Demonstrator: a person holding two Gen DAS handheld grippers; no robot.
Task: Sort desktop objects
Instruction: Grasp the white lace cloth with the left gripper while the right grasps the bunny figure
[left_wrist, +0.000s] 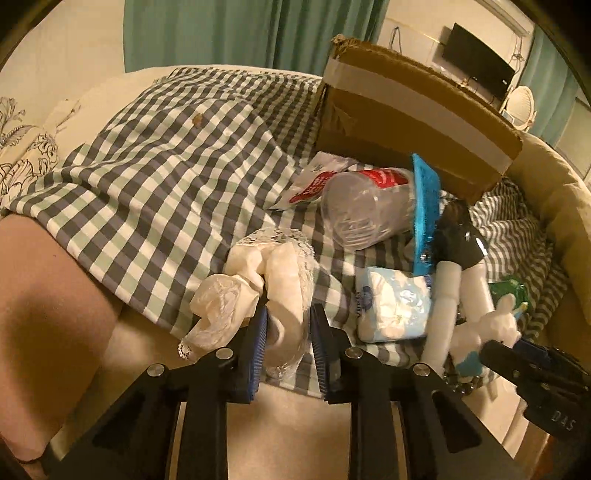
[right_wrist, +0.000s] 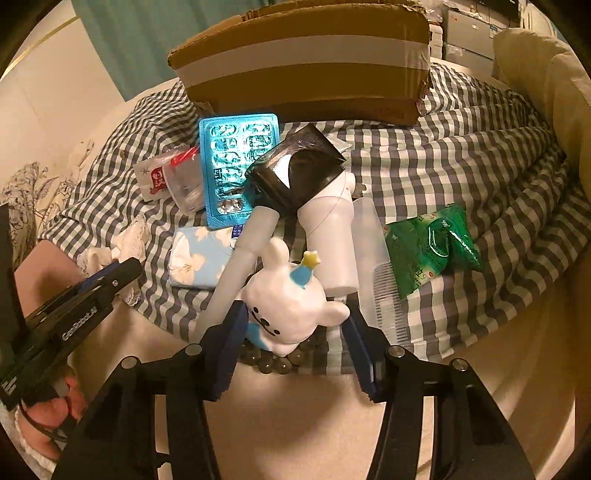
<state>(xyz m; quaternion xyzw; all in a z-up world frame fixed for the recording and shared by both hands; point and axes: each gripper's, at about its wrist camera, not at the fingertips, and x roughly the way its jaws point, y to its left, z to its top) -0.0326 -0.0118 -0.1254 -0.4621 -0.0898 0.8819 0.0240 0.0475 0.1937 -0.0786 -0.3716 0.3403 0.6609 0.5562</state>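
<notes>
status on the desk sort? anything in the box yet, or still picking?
Done: nothing visibly; the cardboard box shows only its outside, contents hidden. In hand: the left hand-held gripper pinches a white lace cloth; the right hand-held gripper brackets the white bear figurine, contact unclear. Left: blue blister pack, tissue pack, green packet, comb, bottles, all on the checked cloth.

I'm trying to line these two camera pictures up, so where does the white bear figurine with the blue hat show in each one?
Left wrist view: white bear figurine at lower right, partly behind the right gripper.
Right wrist view: white bear figurine at bottom centre, between the right gripper's fingers.
Shared landmark: cardboard box at the back.
</notes>
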